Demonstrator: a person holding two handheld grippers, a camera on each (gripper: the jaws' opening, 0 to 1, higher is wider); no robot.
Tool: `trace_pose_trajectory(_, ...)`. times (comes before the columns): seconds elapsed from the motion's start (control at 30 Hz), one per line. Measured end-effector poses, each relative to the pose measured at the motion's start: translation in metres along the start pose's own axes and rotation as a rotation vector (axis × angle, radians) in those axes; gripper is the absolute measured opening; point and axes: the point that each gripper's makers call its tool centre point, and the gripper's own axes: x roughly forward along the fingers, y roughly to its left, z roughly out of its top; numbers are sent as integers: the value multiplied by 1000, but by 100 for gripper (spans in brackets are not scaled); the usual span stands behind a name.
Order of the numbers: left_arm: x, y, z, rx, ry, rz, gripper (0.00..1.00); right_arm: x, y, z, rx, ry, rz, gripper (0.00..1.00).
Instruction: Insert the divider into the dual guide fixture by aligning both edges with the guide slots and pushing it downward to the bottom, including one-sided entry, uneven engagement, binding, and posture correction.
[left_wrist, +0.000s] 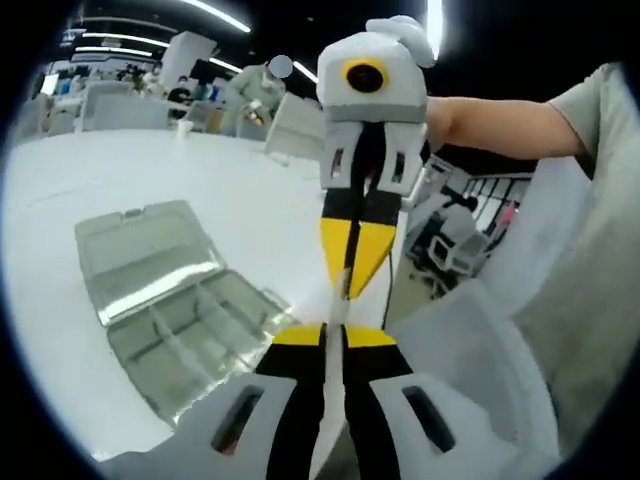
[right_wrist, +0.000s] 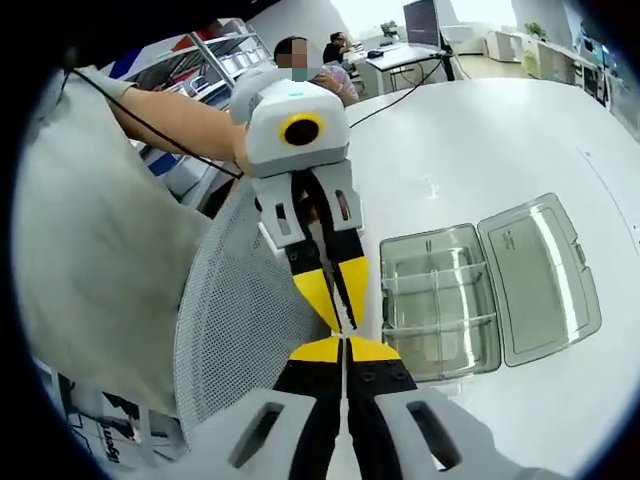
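Holding the thin clear divider between both tongs, tip to tip and well above the white tabletop, the left tongs and right tongs are each pressed together on an end of it. To seat it well, I judge both should descend level (so neither edge leads) over the open clear box and its slots. A mesh chair back stands near beneath the hands.

A white table fills the left half of the left gripper view and the right half of the right gripper view. On it lies a clear plastic box, open, its lid flat on the tabletop. In the right gripper view the box sits centre-right, lid further right.
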Motion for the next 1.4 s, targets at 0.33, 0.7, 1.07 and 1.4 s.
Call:
trace_pose_trajectory(0.33,-9,18,1,90,8,133,20,-4,-22,-9,1,109,-115,0)
trace_pose_trajectory(0.7,-16,18,5,170,13,201,32,-10,-43,-22,56,199,-203,0)
trace_pose_trajectory(1.07,-29,20,4,151,-7,262,45,-5,-56,-19,-3,267,-251,0)
trace_pose_trajectory(1.4,-35,25,0,114,-5,310,57,0,-68,-18,-61,312,-281,0)
